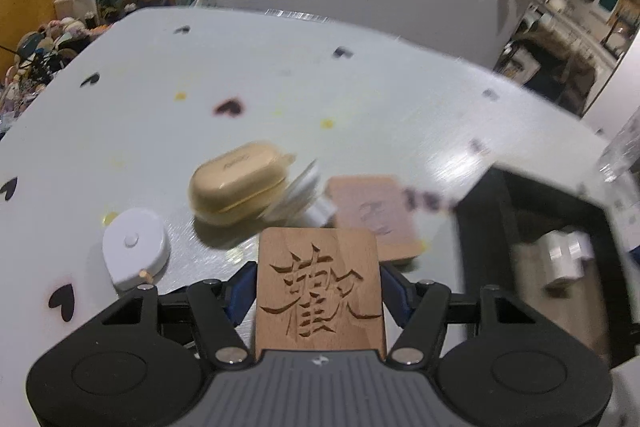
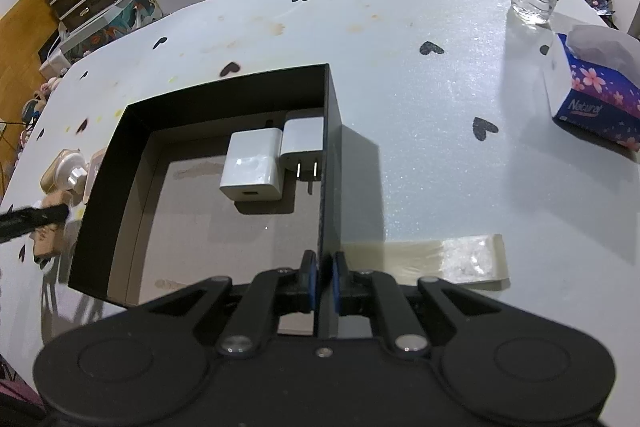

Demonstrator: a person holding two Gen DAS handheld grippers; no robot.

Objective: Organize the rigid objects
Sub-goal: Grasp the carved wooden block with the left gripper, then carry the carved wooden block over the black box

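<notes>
Carved wooden block [image 1: 318,289] clamped between left gripper [image 1: 318,291] pads, above table [image 1: 280,75]; at twelve o'clock, beige case [image 1: 236,183]; at three o'clock, black box [image 2: 208,95], its wall pinched by right gripper [image 2: 323,281].

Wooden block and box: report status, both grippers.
Left gripper shut on carved wooden block. Right gripper pinching black box wall. Two white chargers inside box. Nothing in the way.
</notes>
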